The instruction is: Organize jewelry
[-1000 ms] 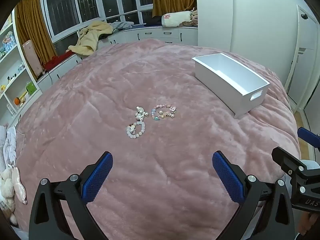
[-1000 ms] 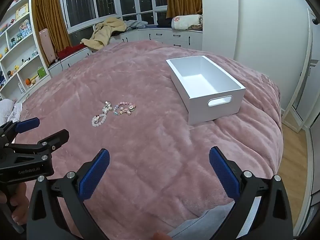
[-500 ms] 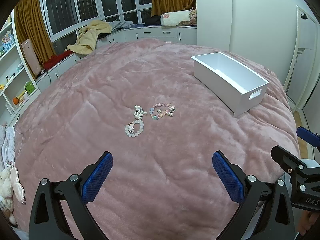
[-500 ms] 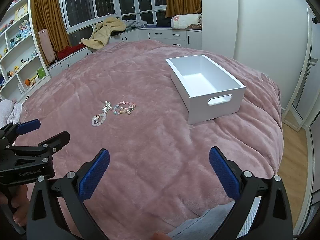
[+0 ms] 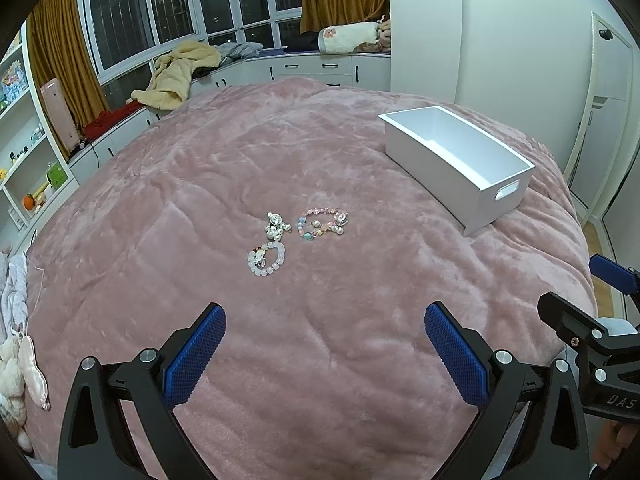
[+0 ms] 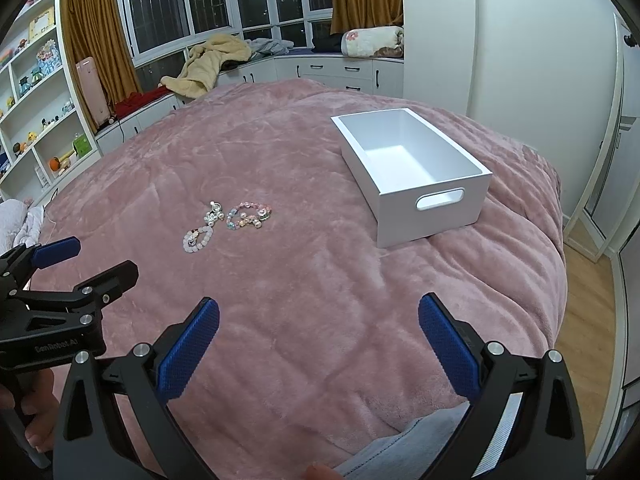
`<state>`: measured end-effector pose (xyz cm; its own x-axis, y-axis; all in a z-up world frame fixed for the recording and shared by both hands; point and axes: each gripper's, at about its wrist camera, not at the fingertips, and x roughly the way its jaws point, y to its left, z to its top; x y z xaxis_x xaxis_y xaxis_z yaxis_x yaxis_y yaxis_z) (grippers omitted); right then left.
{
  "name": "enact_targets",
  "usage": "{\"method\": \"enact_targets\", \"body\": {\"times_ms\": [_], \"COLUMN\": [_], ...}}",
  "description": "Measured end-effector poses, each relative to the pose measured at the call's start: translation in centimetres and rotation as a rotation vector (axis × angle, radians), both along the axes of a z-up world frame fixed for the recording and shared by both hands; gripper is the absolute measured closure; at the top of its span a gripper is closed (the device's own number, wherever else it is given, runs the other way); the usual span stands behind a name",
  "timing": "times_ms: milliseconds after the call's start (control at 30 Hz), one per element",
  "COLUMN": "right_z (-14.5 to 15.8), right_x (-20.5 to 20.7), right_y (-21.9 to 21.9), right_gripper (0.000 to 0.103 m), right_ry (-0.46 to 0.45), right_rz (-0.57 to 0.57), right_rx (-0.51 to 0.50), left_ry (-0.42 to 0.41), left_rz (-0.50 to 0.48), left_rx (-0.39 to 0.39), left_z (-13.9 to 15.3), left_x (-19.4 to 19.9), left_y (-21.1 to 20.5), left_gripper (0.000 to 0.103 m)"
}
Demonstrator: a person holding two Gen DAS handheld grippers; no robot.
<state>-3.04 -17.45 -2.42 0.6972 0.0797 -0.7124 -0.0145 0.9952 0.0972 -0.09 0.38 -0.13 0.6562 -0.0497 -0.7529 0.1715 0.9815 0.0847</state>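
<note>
Three pieces of jewelry lie close together on the pink blanket: a pale pink bead bracelet (image 5: 267, 259) (image 6: 197, 239), a silver pearl piece (image 5: 276, 225) (image 6: 213, 212) and a multicoloured bead bracelet (image 5: 323, 223) (image 6: 249, 215). An empty white box (image 5: 456, 164) (image 6: 412, 172) with a cut-out handle stands to their right. My left gripper (image 5: 322, 354) is open and empty, well short of the jewelry. My right gripper (image 6: 319, 346) is open and empty, near the bed's front edge.
The pink blanket (image 5: 200, 184) covers a large bed. Window-seat cabinets with a yellow blanket (image 6: 212, 64) run along the back. Shelves (image 6: 36, 92) stand at left, a door (image 5: 604, 92) and wood floor (image 6: 584, 320) at right.
Both grippers have edged slightly forward and lower toward the bed. Jaws stay open. The jewelry and box have not moved.
</note>
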Motion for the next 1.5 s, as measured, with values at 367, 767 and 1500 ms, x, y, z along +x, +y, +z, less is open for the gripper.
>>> {"method": "enact_targets", "body": {"times_ms": [367, 767, 1500], "right_z": [-0.1, -0.4, -0.8], "right_x": [0.0, 0.0, 0.3], "right_y": [-0.1, -0.2, 0.0], "right_gripper": [0.005, 0.005, 0.005], "right_ry": [0.002, 0.007, 0.012], "right_rz": [-0.001, -0.003, 0.001], "right_rx": [0.002, 0.006, -0.002], "left_ry": [0.001, 0.013, 0.027], "left_rz": [-0.001, -0.005, 0.004], "left_rx": [0.0, 0.004, -0.003], "left_z": [-0.2, -0.8, -1.5], "left_x": [0.2, 0.2, 0.4], "left_y": [0.1, -0.1, 0.4], "left_gripper": [0.002, 0.002, 0.002]}}
